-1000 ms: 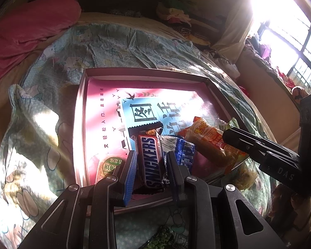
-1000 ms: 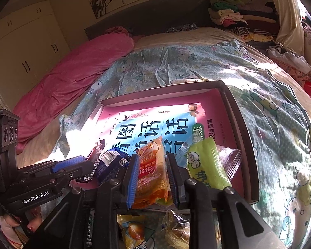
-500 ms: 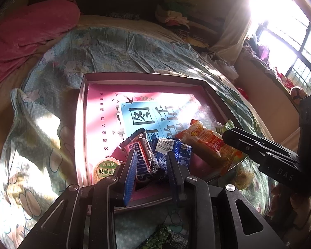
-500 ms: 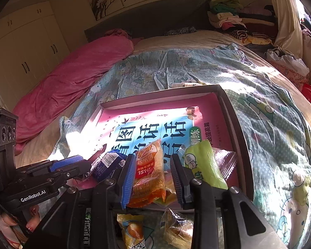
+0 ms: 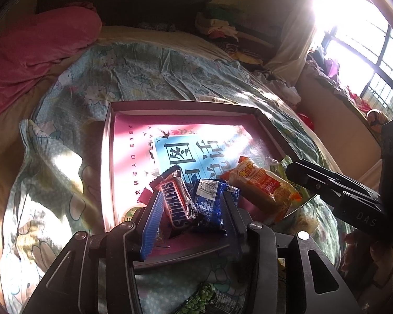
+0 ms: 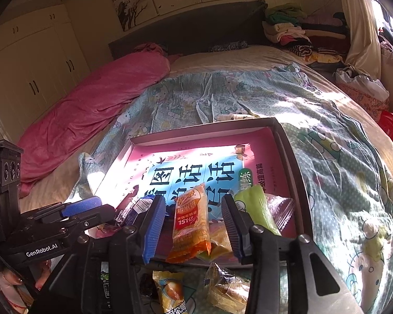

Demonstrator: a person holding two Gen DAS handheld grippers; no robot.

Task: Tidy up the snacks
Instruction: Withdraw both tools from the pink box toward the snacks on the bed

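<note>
The brown Snickers bar in its glossy wrapper (image 5: 179, 204) is lying in the near corner of the shallow pink cardboard box lid (image 5: 106, 157), leaning against a blue foil biscuit packet (image 5: 209, 205). The left gripper (image 5: 190, 216) is hovering over both with its fingers apart, neither pad visibly touching a wrapper. Just beside them, an orange rice-cracker packet (image 6: 190, 222) is resting inside the box lid, between the spread fingers of the right gripper (image 6: 191, 222), which is gripping nothing. A pale green wrapped snack (image 6: 254, 206) is lying to the right of that packet, also in the lid.

Judged step: release after placement; both grippers appear to be letting go of deposited items. Several wrapped snacks (image 6: 170, 287) are lying on the cartoon-print blue bedsheet (image 6: 340, 157), outside the near wall of the lid.

The next move calls for drawing each gripper back clear of the lid wall, then lowering onto a loose snack on the sheet.
</note>
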